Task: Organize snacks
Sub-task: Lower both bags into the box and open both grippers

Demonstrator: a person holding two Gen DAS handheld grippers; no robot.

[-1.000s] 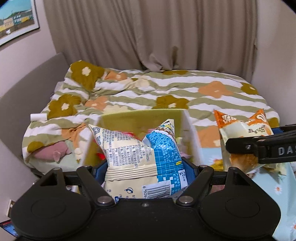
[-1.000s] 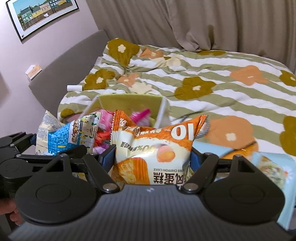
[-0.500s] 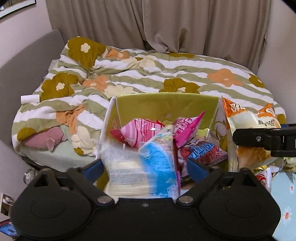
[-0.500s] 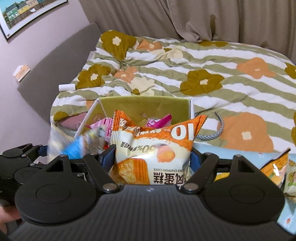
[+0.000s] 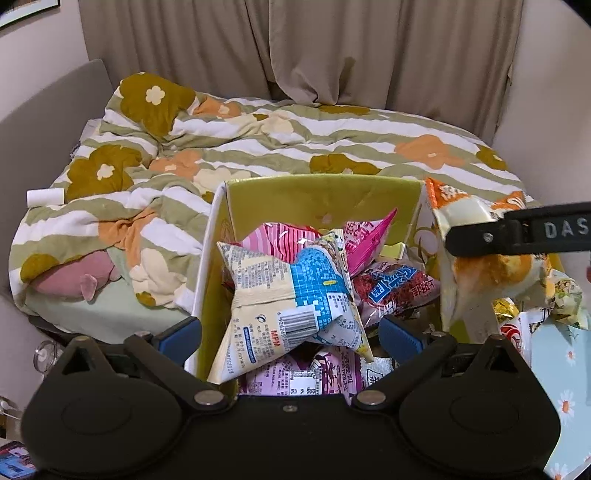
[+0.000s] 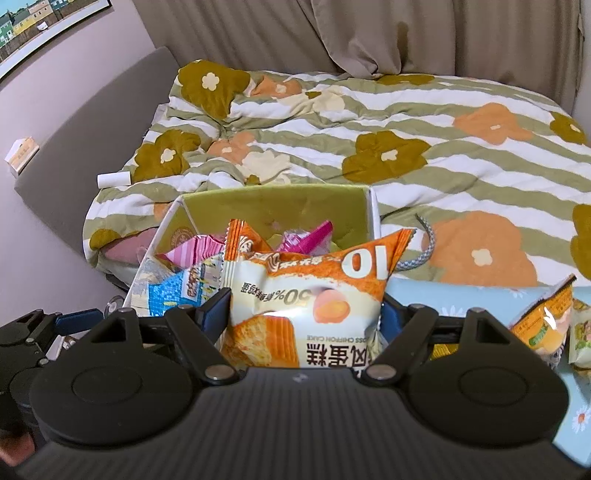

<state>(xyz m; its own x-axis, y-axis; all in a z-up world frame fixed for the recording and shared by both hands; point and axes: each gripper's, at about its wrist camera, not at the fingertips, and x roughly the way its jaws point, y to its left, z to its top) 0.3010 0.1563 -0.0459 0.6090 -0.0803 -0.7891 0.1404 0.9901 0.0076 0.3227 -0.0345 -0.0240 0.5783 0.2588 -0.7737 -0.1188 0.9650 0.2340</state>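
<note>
Right claw [image 6: 304, 319] grips the orange cake bag [image 6: 314, 295] just short of the box's [image 6: 273, 206] near right corner; left claw [image 5: 290, 332], jaws just spread wide, holds nothing, blue bag [image 5: 291, 295] dropped in the box.

Floral striped duvet [image 5: 295, 147] on bed; beige curtains [image 5: 332, 48] behind; framed picture [image 6: 44, 29] on wall.

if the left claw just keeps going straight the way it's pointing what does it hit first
Most likely the blue and cream snack packet, lying between the open left claw fingers on top of the snacks in the green box. Depth is hard to judge.
</note>
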